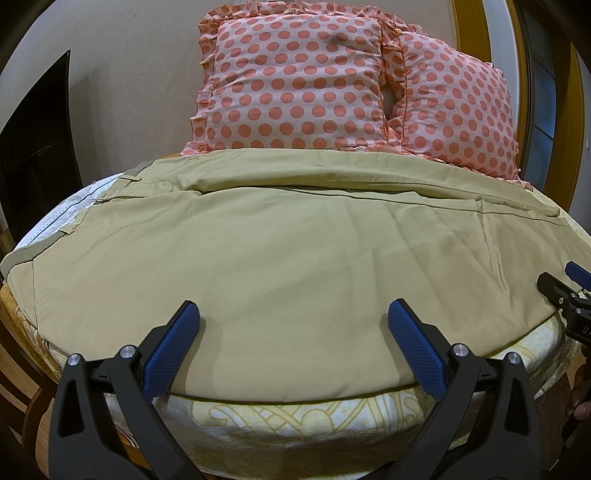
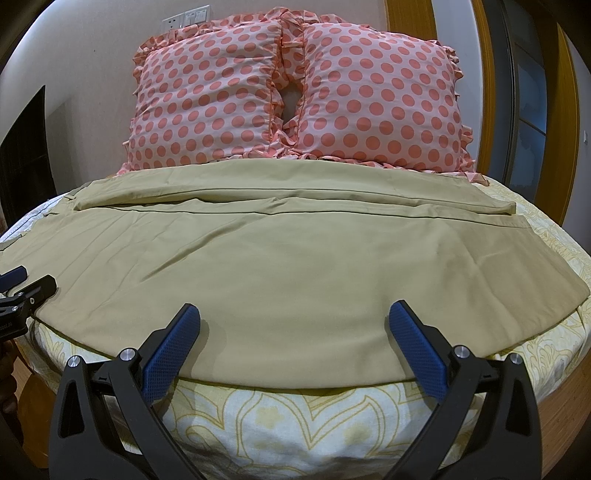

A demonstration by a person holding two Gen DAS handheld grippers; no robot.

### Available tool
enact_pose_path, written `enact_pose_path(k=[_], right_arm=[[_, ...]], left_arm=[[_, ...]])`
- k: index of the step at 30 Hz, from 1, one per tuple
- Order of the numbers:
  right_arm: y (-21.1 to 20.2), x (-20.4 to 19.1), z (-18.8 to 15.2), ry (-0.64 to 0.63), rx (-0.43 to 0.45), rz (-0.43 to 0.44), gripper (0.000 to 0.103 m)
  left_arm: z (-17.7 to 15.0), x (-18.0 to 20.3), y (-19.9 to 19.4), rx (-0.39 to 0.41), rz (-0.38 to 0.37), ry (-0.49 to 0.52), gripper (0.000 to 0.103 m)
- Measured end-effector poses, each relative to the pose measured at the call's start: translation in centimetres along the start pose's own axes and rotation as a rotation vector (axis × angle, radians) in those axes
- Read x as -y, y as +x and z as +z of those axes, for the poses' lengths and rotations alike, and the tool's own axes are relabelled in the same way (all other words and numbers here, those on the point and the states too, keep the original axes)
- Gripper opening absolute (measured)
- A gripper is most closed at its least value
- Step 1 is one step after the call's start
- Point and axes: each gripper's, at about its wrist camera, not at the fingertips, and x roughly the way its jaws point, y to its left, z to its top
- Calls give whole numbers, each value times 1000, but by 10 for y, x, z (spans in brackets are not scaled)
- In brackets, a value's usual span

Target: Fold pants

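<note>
Khaki pants point(image 1: 280, 243) lie flat across the bed, waistband at the left, leg cuffs at the right; they also show in the right wrist view point(image 2: 280, 254). One leg lies over the other, its far edge forming a long seam line. My left gripper point(image 1: 293, 321) is open, its blue pads just above the pants' near edge toward the waist end. My right gripper point(image 2: 293, 321) is open above the near edge toward the cuff end. Each gripper shows at the edge of the other's view: the right one point(image 1: 569, 291), the left one point(image 2: 26, 288).
Two pink polka-dot pillows point(image 2: 295, 96) stand against the wall behind the pants. The bed has a yellow-patterned white sheet point(image 2: 295, 417). A dark panel point(image 1: 33, 140) is at the left, a wooden door frame point(image 1: 476, 33) at the right.
</note>
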Motion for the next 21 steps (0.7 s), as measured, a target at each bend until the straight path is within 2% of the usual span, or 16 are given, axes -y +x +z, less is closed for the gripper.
enact_pose_path(k=[21], right_arm=[[2,1,-2,-1,10,1,102]], left_arm=[[1,-1,-1,-1,-1,2,101]])
